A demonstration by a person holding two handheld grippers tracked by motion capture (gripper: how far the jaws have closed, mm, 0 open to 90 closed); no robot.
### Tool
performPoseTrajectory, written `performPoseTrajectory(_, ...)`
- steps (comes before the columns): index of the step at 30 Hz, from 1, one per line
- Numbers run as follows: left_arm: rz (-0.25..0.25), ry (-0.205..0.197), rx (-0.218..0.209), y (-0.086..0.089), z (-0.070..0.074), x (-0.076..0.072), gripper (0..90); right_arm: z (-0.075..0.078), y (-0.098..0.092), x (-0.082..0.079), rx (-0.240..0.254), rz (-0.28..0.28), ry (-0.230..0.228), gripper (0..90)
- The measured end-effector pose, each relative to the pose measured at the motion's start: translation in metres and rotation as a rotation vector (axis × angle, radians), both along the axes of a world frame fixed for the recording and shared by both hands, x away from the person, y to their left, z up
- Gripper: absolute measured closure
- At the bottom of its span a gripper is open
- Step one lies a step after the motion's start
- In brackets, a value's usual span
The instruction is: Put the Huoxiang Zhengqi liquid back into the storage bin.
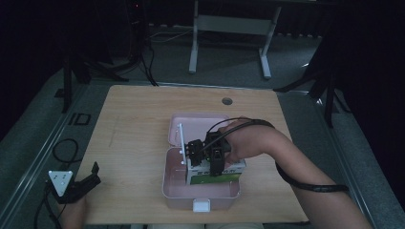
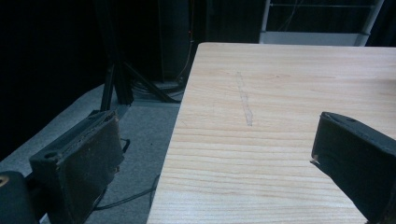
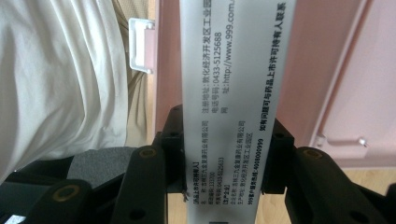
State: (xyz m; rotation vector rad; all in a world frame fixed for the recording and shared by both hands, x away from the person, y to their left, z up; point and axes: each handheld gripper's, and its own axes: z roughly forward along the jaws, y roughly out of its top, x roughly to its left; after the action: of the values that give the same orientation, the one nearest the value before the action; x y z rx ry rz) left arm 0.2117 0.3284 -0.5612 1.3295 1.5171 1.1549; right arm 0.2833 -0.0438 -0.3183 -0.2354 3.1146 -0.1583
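Right gripper clamps medicine carton across its narrow sides | we judge it light, crushable (hold gently) | pink case beneath | left gripper open, idle

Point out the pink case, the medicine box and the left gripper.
pink case (image 1: 200, 196), high view, front wall.
medicine box (image 3: 233, 70), right gripper view, printed white side.
left gripper (image 1: 93, 172), high view, between its open fingertips.
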Motion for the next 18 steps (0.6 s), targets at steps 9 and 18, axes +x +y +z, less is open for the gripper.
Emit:
performPoseTrajectory(9,-0.002,0.002,0.004,0.000,0.000,0.000,2.1,-0.021,0.007,0.002,-0.016,-0.009,0.022,61.6)
performPoseTrajectory(18,-0.005,0.005,0.008,-0.001,0.000,0.000,2.1,-0.060,0.007,0.009,-0.047,-0.046,0.055,61.6)
